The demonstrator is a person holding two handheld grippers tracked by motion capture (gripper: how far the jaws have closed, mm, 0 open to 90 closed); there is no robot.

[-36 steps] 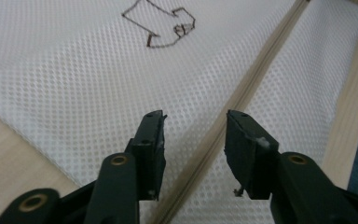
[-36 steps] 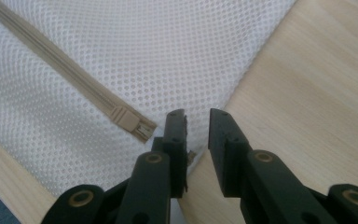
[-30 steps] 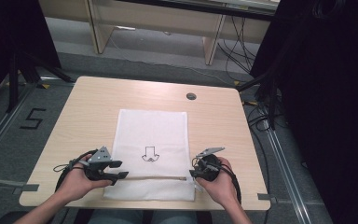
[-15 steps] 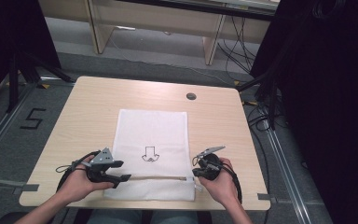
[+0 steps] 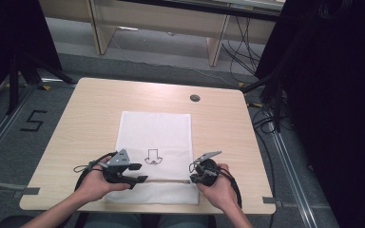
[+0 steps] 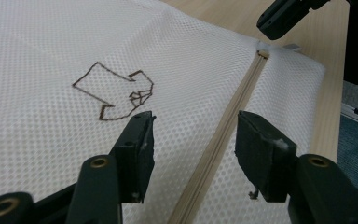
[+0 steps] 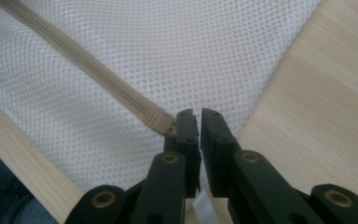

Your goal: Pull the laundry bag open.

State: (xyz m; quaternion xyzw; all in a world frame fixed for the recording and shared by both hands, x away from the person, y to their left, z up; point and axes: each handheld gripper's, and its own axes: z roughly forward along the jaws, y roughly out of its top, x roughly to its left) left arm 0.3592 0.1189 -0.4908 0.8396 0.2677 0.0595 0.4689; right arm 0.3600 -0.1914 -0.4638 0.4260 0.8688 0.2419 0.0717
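Two grips suit this limp, light mesh bag (image 5: 154, 156) lying flat on the worktop (image 5: 85, 118): your left gripper (image 6: 193, 135), jaws just narrowed but released, straddles the zipper (image 6: 223, 140), while your right gripper (image 7: 199, 122) is clenched at the zipper's pull end.

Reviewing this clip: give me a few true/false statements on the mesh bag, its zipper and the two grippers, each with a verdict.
1. The right gripper is shut at the end of the zipper. True.
2. The left gripper is clamped on the zipper. False: its jaws stand apart, straddling the zipper without pressing it.
3. The mesh bag lies flat on the table. True.
4. The arrow drawing sits on the bare wood. False: it is on the mesh bag.
5. The bag is black. False: white.
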